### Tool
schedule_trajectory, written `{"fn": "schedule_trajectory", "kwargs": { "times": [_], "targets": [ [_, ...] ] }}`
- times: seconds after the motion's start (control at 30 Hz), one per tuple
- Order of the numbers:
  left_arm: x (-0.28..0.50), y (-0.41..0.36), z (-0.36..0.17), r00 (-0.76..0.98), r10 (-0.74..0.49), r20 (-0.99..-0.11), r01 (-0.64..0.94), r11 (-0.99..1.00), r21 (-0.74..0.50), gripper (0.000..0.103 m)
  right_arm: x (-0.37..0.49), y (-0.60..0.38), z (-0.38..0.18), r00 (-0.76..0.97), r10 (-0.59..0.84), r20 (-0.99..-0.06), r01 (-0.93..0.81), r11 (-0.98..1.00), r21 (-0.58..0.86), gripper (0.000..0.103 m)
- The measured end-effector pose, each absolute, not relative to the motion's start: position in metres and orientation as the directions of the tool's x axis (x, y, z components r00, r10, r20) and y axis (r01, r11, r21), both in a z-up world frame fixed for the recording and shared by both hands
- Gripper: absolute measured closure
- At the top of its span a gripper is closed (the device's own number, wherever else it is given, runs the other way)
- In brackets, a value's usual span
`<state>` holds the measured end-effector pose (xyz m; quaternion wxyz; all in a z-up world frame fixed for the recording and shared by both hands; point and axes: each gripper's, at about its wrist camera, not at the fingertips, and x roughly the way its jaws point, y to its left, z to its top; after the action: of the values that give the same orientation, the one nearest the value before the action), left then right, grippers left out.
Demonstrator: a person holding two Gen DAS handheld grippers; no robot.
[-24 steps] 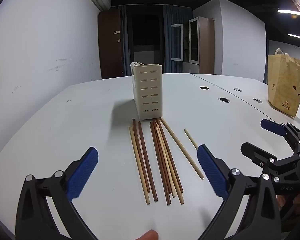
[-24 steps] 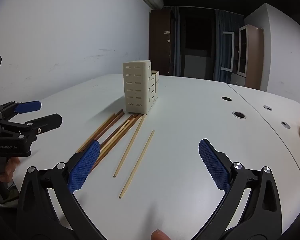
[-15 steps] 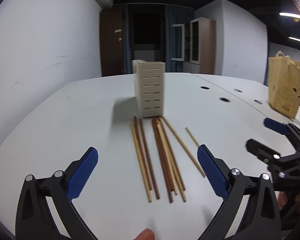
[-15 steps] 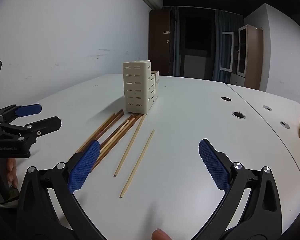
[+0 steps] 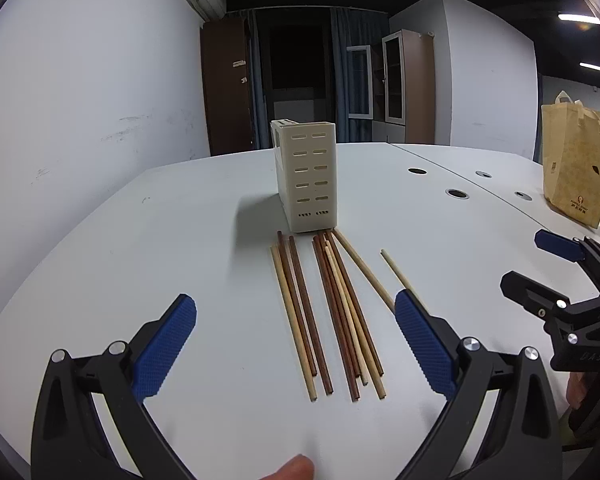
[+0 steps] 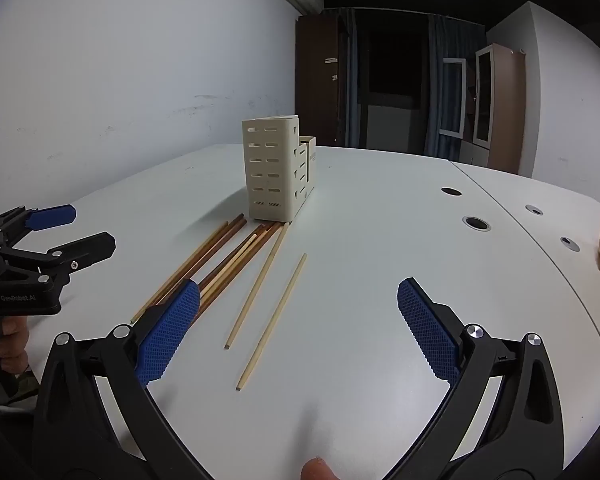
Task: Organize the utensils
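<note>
1. Left wrist view: chopsticks [image 5: 332,312] lie mid-frame on the white surface [image 5: 140,260], touching the cream utensil holder [image 5: 306,176].
2. Left gripper [image 5: 296,344] and right gripper [image 6: 298,332]: jaws spread wide, grasping nothing.

The white counter [image 5: 160,240] is broad and rounded at its near edge, with a seam running across its right part and several round cable holes [image 5: 457,194] beside that seam. A cream slotted utensil holder [image 5: 306,176] stands upright near the middle. Just in front of it lie the chopsticks [image 5: 332,312] — light and dark wooden sticks, mostly side by side, their far ends close to the holder's base. One pale stick [image 6: 274,320] lies a little apart on the right. A brown paper bag [image 5: 576,164] stands at the far right.
</note>
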<state>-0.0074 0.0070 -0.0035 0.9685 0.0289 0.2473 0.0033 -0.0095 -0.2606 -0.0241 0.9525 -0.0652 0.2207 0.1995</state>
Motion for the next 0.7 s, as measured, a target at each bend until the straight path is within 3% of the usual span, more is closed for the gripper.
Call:
{"fn": "schedule_trajectory", "kwargs": {
  "times": [0.23, 0.7],
  "targets": [
    [-0.0093, 0.0123, -0.0009, 0.882, -0.039, -0.469, 0.038, 0.999, -0.012, 0.005, -0.0131, -0.2604, -0.0215, 0.821, 0.366, -0.438, -0.423, 0.905, -0.038, 0.008],
    [-0.0059, 0.0089, -0.0038, 0.881, -0.038, -0.472, 0.046, 0.999, 0.005, 0.005, -0.0119, -0.2644, -0.0208, 0.809, 0.38, -0.447, -0.435, 0.9, -0.021, 0.008]
  ]
}}
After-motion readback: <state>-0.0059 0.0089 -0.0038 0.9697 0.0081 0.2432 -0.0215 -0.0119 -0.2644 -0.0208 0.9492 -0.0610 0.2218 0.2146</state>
